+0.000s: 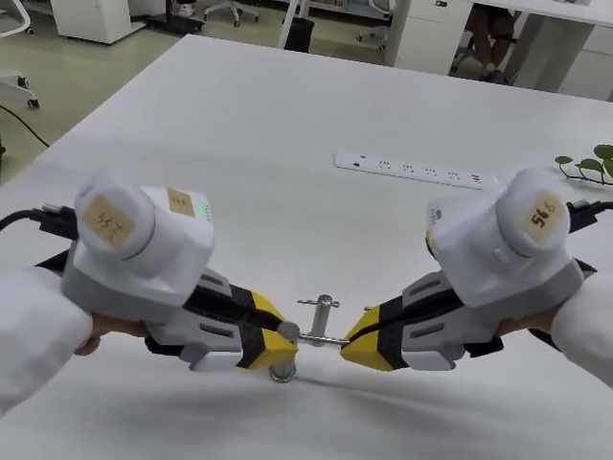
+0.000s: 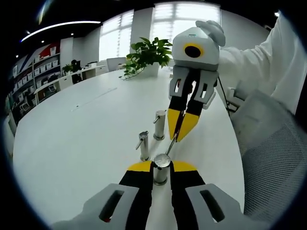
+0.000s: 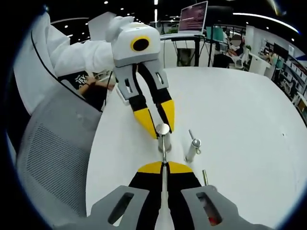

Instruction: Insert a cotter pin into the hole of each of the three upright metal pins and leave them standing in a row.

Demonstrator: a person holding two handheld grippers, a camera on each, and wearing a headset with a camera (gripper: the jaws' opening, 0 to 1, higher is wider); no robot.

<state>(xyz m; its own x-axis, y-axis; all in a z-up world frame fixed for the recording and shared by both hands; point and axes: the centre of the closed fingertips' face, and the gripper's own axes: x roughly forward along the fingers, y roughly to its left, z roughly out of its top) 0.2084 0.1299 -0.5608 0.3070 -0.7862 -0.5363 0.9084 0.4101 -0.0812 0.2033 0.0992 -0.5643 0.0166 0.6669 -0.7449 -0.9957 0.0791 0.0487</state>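
Currently the left gripper (image 1: 280, 347) is squeezing its jaws shut around the nearest metal pin (image 2: 161, 162), low on the shaft. It is probably doing this to pin it upright on the workbench (image 1: 287, 144) so it is not tipping or spinning while the other side is pushing. The right gripper (image 2: 179, 130) is facing it from just across, jaws pinched closed on a cotter pin (image 2: 171, 143). It is holding the cotter pin roughly level, with the free end pointing at the shaft just under the cap, where the hole is likely sitting. The tip is looking like it is touching or just entering the shaft; the hole itself is too small to make out. A second metal pin (image 2: 143, 145) and a third metal pin (image 2: 159, 124) are standing upright just behind, near each other in a line. Each seems to be carrying a cross-piece already, so this is likely the last insertion. The two grippers are working head-on so the push is running straight against the braced pin. The risk is the cotter pin skidding off the round shaft if the angle is drifting.
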